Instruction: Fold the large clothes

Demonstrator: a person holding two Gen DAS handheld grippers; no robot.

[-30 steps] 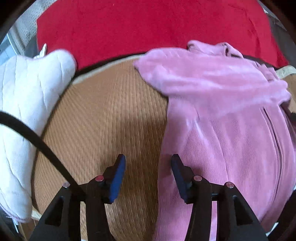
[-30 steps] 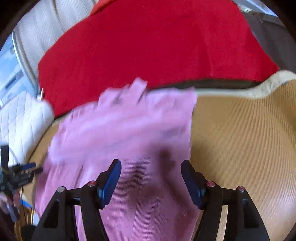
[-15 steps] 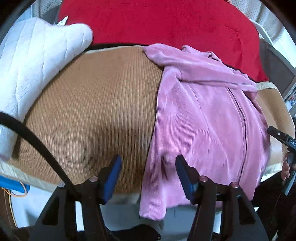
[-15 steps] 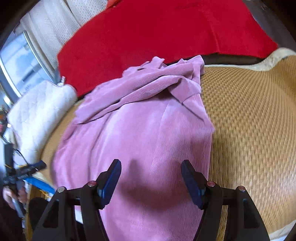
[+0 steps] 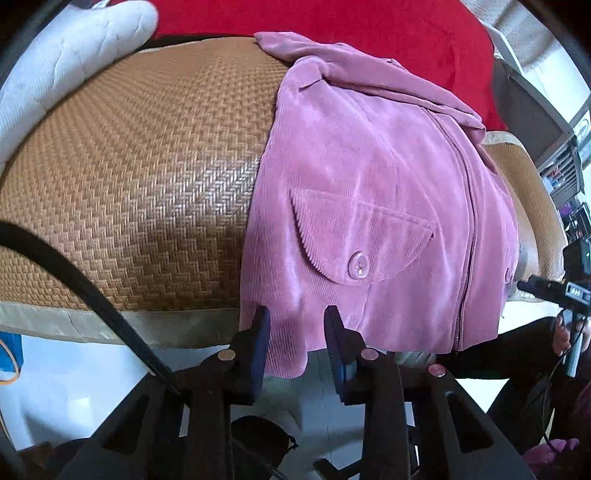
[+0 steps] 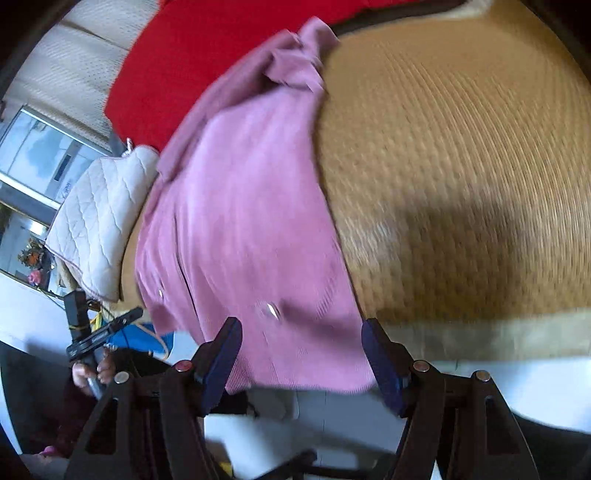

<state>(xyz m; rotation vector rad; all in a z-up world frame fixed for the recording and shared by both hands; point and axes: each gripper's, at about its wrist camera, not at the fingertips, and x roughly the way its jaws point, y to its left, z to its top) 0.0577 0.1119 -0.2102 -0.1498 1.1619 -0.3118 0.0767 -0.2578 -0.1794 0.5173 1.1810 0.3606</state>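
Note:
A pink corduroy jacket (image 5: 369, 177) lies front up on the woven mat (image 5: 147, 166), its hem hanging over the mat's front edge. My left gripper (image 5: 297, 330) is at the hem's left corner, which sits between the jaws. The jaws are closing, and the pads show a gap on each side of the cloth. In the right wrist view the jacket (image 6: 240, 206) looks blurred. My right gripper (image 6: 301, 334) stands wide open astride the hem's right corner without touching it. Each gripper shows small in the other's view: the right gripper (image 5: 550, 288) and the left gripper (image 6: 103, 332).
A red blanket (image 5: 332, 26) lies behind the mat and a white quilted pillow (image 5: 66, 66) is at the left. A black cable (image 5: 74, 273) crosses the left wrist view. Pale floor (image 5: 74, 369) shows below the mat's beige border (image 6: 480, 336).
Both grippers have drawn back from over the jacket down to its hem at the mat's front edge. The left jaws widened a little, then narrowed around the hem corner. The right jaws kept their width.

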